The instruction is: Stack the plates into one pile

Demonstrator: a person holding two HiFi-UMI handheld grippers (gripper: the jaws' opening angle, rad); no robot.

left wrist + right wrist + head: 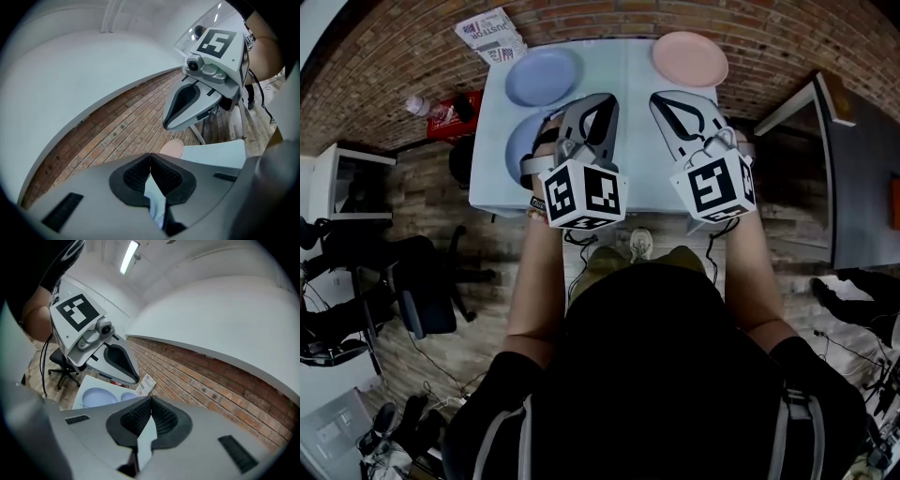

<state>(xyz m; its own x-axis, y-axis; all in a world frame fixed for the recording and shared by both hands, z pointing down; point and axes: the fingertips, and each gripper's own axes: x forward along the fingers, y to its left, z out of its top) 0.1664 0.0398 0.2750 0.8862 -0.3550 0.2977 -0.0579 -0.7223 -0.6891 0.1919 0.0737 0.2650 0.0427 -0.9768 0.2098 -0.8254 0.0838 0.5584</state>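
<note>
Three plates lie on the pale table [623, 84]: a blue plate [542, 77] at the far left, a second blue plate [521, 139] nearer me and partly hidden by my left gripper [602, 98], and a pink plate [690, 58] at the far right. Both grippers hover side by side above the table's near half. My right gripper [661, 97] is shut and empty, and so is the left. The left gripper view shows the pink plate [172, 148] ahead of the closed jaws. Both blue plates [96, 398] appear in the right gripper view, below the left gripper [119, 362].
A printed leaflet [492, 36] lies at the table's far left corner. A water bottle [420, 106] and a red item sit on the floor to the left. An office chair [422, 281] stands at my left, and a dark table [862, 169] at my right.
</note>
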